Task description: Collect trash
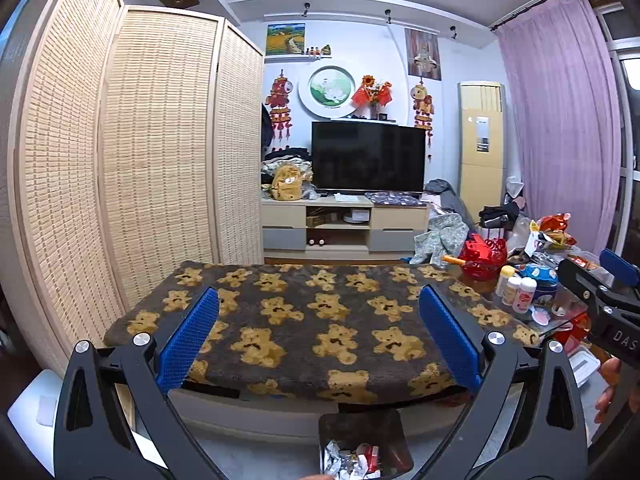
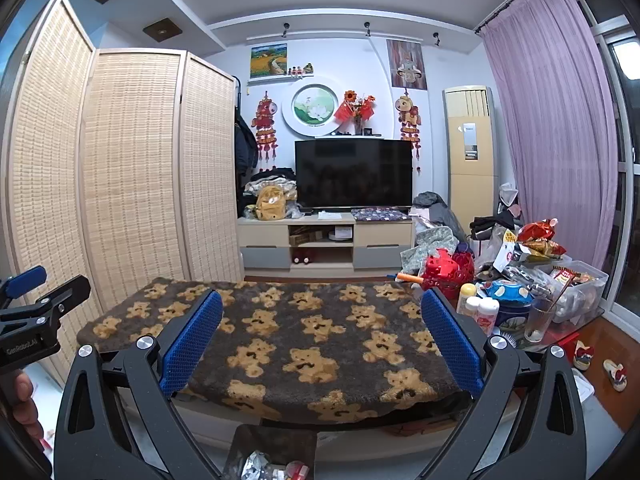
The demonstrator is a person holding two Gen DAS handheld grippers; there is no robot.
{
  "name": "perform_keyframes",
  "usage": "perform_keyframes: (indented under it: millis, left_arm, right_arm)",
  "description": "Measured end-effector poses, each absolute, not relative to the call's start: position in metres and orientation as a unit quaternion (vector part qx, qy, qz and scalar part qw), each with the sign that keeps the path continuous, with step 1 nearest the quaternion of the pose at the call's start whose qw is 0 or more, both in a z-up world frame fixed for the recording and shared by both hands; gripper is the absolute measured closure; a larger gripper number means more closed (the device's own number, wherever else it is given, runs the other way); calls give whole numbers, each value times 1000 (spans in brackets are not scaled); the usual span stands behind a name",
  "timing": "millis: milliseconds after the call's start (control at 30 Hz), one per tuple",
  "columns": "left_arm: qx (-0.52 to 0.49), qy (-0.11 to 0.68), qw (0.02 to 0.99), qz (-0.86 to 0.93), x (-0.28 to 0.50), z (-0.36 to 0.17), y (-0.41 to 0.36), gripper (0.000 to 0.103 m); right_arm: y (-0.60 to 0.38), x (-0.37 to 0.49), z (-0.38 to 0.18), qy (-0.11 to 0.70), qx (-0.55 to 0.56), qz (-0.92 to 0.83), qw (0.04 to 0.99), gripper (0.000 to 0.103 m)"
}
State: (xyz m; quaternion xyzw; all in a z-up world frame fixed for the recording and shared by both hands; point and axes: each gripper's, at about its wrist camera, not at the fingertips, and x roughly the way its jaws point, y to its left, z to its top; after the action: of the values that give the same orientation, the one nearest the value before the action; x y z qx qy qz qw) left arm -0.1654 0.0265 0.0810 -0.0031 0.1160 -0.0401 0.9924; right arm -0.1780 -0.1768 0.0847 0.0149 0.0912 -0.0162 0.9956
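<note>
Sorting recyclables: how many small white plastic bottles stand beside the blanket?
3, clustered right of the bear-print blanket: yellow-capped, white, pink-labelled. Clutter may hide more.

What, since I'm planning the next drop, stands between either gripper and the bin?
Nothing visible does. The bin sits uncovered on the floor, below the left gripper and right gripper, both open and empty. The blanket lies beyond it.
</note>
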Motion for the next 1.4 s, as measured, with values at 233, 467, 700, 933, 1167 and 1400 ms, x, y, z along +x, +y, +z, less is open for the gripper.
perform_keyframes:
  millis: [233, 467, 700, 933, 1167, 1400]
  left_arm:
    - [1, 103, 993, -56, -172, 83, 25, 8]
    - [7, 102, 992, -76, -177, 83, 21, 8]
    - [11, 101, 991, -87, -180, 85, 20, 8]
    - [11, 103, 991, -87, -181, 84, 21, 8]
    - [9, 106, 991, -86, -180, 83, 24, 8]
    - [8, 104, 991, -84, -180, 82, 25, 8]
  right_arm:
    - [-176, -177, 84, 92, 15, -15, 995, 3]
    - [-174, -177, 84, 91, 14, -15, 996, 3]
    - [-170, -181, 87, 85, 14, -16, 996, 3]
    - [-170, -181, 88, 84, 15, -16, 996, 3]
    - [-167, -183, 90, 85, 14, -16, 996, 3]
    - [-166, -183, 92, 84, 10, -15, 996, 3]
